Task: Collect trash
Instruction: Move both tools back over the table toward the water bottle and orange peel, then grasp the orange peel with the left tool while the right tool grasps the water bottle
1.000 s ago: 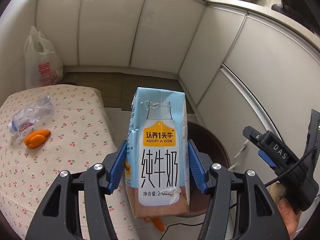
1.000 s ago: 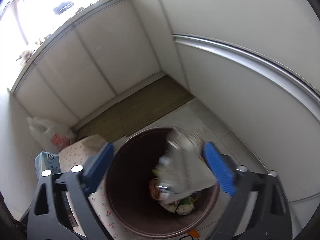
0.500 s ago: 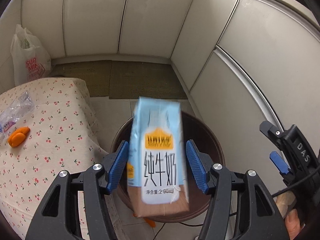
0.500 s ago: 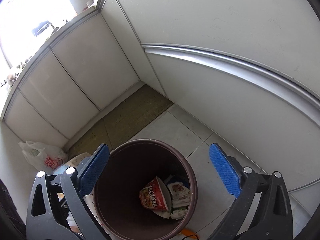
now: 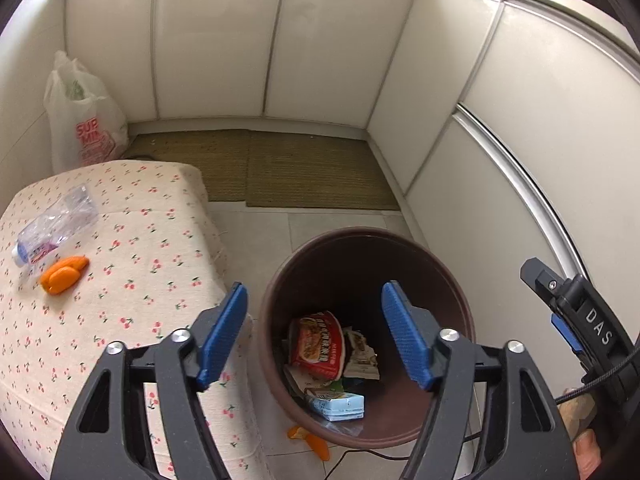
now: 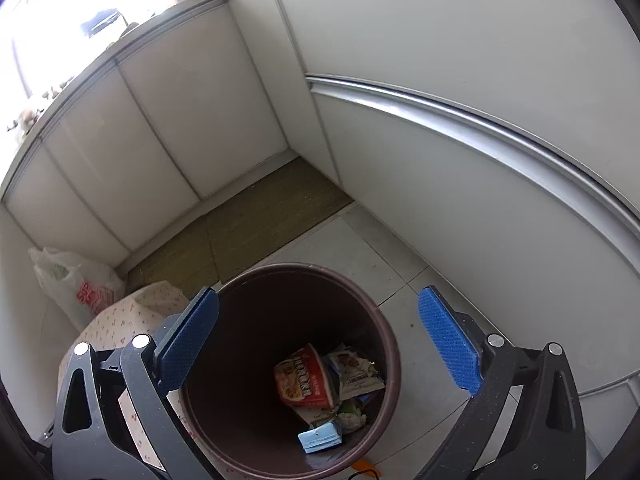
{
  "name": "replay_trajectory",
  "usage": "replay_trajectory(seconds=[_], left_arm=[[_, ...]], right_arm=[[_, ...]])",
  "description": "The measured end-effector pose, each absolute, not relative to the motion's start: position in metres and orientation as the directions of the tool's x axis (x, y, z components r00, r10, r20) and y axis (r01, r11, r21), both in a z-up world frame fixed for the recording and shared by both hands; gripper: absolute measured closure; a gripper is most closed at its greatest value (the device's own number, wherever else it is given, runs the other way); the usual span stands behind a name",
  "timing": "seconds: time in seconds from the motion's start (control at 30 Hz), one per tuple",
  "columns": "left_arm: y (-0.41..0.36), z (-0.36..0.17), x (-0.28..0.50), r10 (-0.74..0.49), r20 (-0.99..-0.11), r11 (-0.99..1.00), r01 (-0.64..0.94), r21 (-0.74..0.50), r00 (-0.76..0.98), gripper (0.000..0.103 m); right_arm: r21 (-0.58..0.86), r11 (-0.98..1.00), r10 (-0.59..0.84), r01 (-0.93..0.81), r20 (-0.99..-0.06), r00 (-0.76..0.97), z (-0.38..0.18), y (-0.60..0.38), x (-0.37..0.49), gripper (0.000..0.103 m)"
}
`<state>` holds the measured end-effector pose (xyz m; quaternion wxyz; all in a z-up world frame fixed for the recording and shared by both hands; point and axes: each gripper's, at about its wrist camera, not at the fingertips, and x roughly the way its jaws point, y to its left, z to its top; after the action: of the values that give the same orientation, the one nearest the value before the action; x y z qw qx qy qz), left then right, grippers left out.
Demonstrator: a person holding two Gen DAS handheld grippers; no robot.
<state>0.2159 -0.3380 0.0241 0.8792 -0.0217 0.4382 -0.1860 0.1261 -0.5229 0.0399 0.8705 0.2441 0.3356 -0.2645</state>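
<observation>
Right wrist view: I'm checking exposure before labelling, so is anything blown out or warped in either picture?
Right wrist view: window at upper left blown out to white, wall trim bowed by fisheye. Left wrist view: evenly lit, sharp, bin interior readable, black vignette in corners.

Milk carton [image 5: 338,406] inside bin [image 5: 448,276], right of table [image 5: 132,248].

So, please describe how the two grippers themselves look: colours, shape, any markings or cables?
Both the left gripper and the right gripper have black, angular plastic frames with triangular cut-outs, silver round bolts and blue textured fingers. Seen from the left camera, the right gripper bears white letters "DAS", and a black cable runs from it.
</observation>
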Motion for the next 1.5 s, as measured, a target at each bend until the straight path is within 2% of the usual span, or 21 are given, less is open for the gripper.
replay_trajectory(seconds=[0.7,1.1,1.33,1.5], left_arm=[[-0.249,0.003,0.241,-0.260,-0.796,0.965,0.141,-0.219,0.546,0.030],[-0.182,-0.024,0.262,-0.214,-0.829,0.973,0.033,-0.230,0.517,0.029],[-0.137,-0.042,0.283,-0.134,-0.847,0.984,-0.031,-0.174,0.514,0.029],[-0.117,-0.061,0.302,-0.047,-0.868,0.998,-0.014,-0.062,0.495,0.029]], right_arm=[[0.098,0.869,-0.251,0.485,-0.757,0.603,0.026,-0.451,0.176,0.007],[-0.023,0.942,-0.222,0.334,-0.787,0.575,0.008,-0.380,0.220,0.007],[-0.087,0.963,-0.221,0.255,-0.796,0.563,-0.001,-0.347,0.233,0.007],[-0.115,0.971,-0.215,0.208,-0.800,0.561,-0.007,-0.326,0.240,0.007]])
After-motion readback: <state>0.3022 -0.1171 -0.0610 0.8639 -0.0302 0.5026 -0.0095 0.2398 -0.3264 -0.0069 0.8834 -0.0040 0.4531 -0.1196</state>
